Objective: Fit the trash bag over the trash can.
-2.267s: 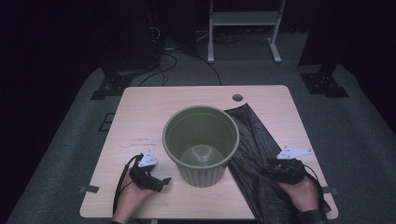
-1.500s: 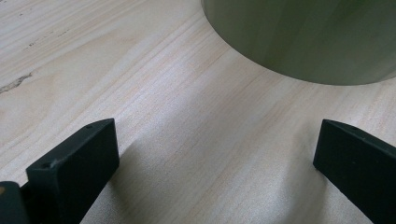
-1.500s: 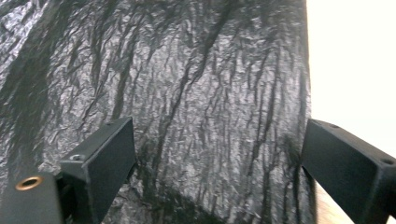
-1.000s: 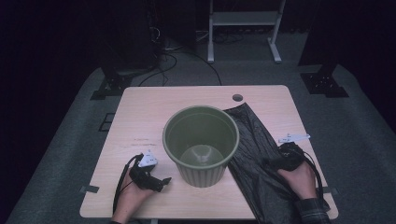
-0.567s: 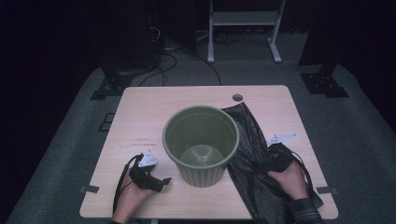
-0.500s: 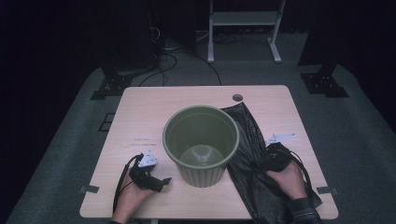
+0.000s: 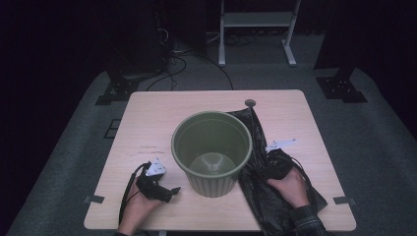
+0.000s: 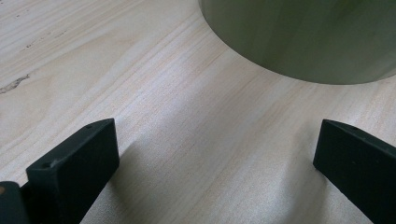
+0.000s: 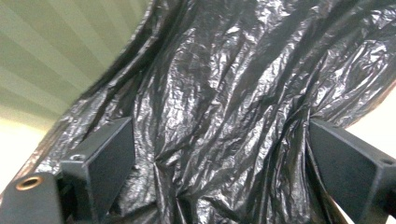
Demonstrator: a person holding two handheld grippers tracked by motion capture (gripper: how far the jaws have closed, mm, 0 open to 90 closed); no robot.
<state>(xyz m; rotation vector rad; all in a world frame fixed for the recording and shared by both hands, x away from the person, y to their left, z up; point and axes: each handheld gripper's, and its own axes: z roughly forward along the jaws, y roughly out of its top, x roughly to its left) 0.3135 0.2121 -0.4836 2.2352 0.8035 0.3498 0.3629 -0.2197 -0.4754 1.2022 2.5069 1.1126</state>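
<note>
One wooden table [image 7: 147, 123] carries one black bin bag [image 7: 275, 206], spread along its right half toward the near edge and touching the one green bucket [image 7: 212, 152] standing at the middle. Two grippers: the right gripper [image 7: 273, 166], jaws wide apart, presses into the bag beside the bucket; earlier it lay nearer the right edge. The left gripper [image 7: 156, 183], jaws apart, has stayed near the front-left corner.
</note>
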